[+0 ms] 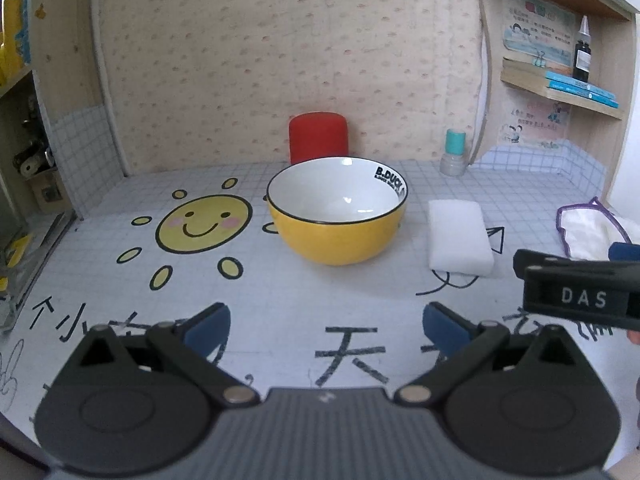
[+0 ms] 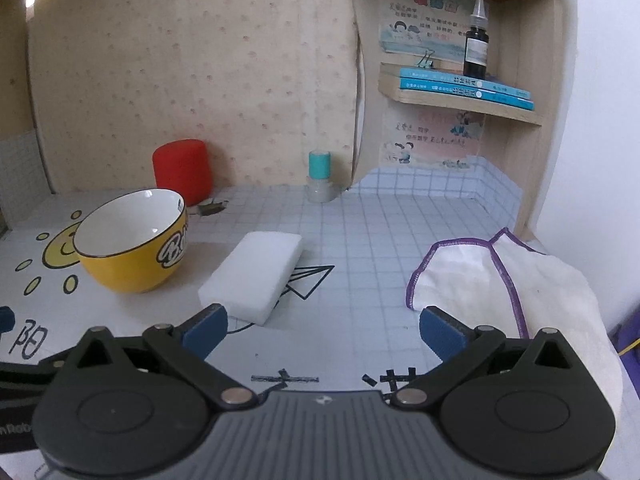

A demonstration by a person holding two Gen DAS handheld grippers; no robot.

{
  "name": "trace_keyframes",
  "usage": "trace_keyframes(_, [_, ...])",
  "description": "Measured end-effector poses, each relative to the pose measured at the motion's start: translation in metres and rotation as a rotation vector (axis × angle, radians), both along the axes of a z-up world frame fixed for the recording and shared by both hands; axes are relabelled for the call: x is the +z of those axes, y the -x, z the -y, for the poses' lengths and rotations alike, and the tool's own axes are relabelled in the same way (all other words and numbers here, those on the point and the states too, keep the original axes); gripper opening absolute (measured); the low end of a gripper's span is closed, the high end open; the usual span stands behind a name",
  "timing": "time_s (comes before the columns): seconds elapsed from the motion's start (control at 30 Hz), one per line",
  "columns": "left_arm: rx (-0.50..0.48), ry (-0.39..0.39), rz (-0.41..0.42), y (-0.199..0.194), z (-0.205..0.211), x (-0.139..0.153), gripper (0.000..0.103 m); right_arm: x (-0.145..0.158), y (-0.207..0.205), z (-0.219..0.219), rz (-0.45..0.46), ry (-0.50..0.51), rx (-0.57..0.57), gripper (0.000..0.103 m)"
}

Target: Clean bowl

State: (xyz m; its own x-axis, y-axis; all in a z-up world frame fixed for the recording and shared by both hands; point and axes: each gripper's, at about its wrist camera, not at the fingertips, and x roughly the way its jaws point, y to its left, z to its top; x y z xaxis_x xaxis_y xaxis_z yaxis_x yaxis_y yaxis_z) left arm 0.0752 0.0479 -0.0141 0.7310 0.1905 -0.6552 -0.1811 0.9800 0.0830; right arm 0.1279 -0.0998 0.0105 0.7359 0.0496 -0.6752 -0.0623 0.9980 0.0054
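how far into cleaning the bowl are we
Nothing looks done yet. The yellow bowl sits upright on the table, apart from the white sponge. In hand: nothing; the left gripper and right gripper are open and empty. Left: take the sponge, steady the bowl, wipe it.

On the desk [image 1: 280,300] the bowl [image 1: 337,216] stands upright near the middle, partly over a drawn sun [image 1: 204,229] that lies to its left. Just to the bowl's right, apart from it, the sponge block [image 1: 459,240] lies flat. Farther right, at the desk's edge, lies a cloth [image 2: 500,288]. Behind the bowl, against the wall, stands a canister [image 1: 318,136]; a small capped bottle [image 1: 454,152] stands behind the sponge block. On the shelf [image 2: 460,100] up right, books [image 2: 464,86] lie flat with a dropper bottle [image 2: 476,40] on top.
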Motion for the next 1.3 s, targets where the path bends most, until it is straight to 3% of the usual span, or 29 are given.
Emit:
trace_keyframes(0.53, [0.000, -0.062, -0.019, -0.002, 0.004, -0.002, 0.103, -0.003, -0.008, -0.015, -0.041, 0.038, 0.023, 0.103])
trace_keyframes(0.73, [0.001, -0.022, -0.025, -0.002, 0.000, -0.002, 0.103, -0.004, -0.007, -0.015, -0.050, 0.034, 0.033, 0.103])
trace_keyframes(1.03, [-0.012, -0.059, -0.035, -0.002, 0.000, -0.004, 0.103, -0.004, -0.006, -0.018, -0.020, 0.101, 0.029, 0.103])
trace_keyframes(1.3, [-0.013, -0.027, -0.052, -0.003, -0.001, -0.006, 0.103, -0.005, -0.008, -0.022, -0.059, 0.101, 0.038, 0.103])
